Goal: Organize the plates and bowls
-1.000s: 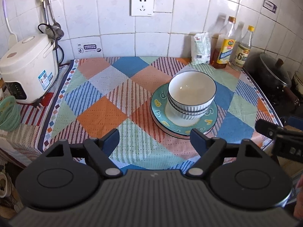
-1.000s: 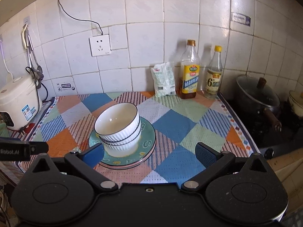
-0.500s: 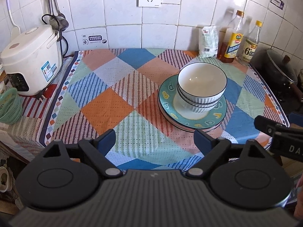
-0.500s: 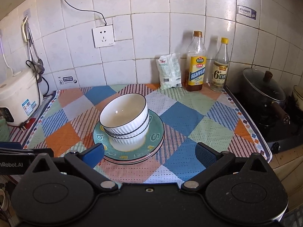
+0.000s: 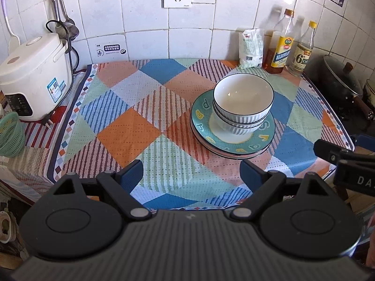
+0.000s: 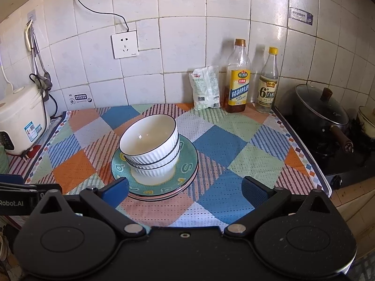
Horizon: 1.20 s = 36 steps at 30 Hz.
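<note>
Two white ribbed bowls [image 5: 243, 103] sit nested on a stack of teal plates [image 5: 264, 138] with yellow letters, right of centre on the patchwork cloth. My left gripper [image 5: 191, 172] hovers open and empty over the cloth's front edge, short of the stack and to its left. In the right wrist view the same bowls [image 6: 150, 140] and plates [image 6: 187, 164] lie just beyond my right gripper [image 6: 185, 187]. It is open too, with nothing between its blue pads, and its left pad overlaps the plates' near rim in the picture.
A white rice cooker [image 5: 35, 75] stands at the left with a green basket [image 5: 10, 135] in front of it. A white packet [image 6: 206, 89] and two bottles [image 6: 238, 77] line the tiled back wall. A lidded black pot [image 6: 321, 110] sits on the stove to the right.
The left jaws have spread slightly wider. Both views have drawn back a little from the stack. The bowls and plates have stayed in place.
</note>
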Tool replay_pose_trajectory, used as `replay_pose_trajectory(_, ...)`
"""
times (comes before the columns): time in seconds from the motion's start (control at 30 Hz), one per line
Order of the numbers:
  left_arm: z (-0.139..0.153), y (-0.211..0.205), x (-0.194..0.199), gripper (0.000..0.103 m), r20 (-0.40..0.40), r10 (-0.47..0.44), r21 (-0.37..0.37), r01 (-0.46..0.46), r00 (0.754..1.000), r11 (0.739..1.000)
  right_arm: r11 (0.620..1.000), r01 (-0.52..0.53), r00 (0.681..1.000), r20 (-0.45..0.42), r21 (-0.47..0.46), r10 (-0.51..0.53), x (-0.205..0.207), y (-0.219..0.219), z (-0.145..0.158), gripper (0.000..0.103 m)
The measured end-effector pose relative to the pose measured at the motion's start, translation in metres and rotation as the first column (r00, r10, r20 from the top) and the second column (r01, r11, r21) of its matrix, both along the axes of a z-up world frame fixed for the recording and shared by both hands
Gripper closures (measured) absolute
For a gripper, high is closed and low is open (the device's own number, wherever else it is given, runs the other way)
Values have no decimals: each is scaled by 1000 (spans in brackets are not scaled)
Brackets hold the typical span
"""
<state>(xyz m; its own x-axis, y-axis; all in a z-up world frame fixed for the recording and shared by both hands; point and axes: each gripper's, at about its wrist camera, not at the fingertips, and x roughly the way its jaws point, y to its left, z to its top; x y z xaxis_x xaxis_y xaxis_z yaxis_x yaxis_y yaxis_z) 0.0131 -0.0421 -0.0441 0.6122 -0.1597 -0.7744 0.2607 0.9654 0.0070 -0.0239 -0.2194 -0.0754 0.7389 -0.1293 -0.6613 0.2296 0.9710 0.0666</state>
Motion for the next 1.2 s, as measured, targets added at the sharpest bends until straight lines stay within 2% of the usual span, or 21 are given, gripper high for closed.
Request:
replay_pose_trajectory(0.13, 0, 0, 2, 13, -22, 2, 11, -1, 1000, 1000, 1000, -3, 1000, 0, -2, 3, -3, 0, 1, 0)
replay_pose_trajectory(0.3, 2, -2, -3, 13, 21, 10, 48, -11, 1000, 999, 1000, -9, 1000, -2, -3, 9, -5, 0, 1, 0)
replay_pose_trajectory(0.53, 7, -4, -9, 13, 39, 5, 30, -6, 999, 1000, 1000, -6, 1000, -1, -5, 6, -7, -3, 1, 0)
replay_pose_trajectory(0.73, 8, -4, -10, 6, 57, 22, 29, -23, 998, 999, 1000, -1, 1000, 0, -16, 2, -10, -3, 1, 0)
replay_pose_trajectory(0.8, 10, -3, -11, 0, 78, 35, 39, -38, 996, 999, 1000, -1, 1000, -1, -18, 1, -11, -3, 0, 0)
replay_pose_trajectory(1.2, 13, -4, -15, 0, 77, 19, 40, -22, 997, 999, 1000, 0, 1000, 0, -13, 0, -14, -4, -1, 0)
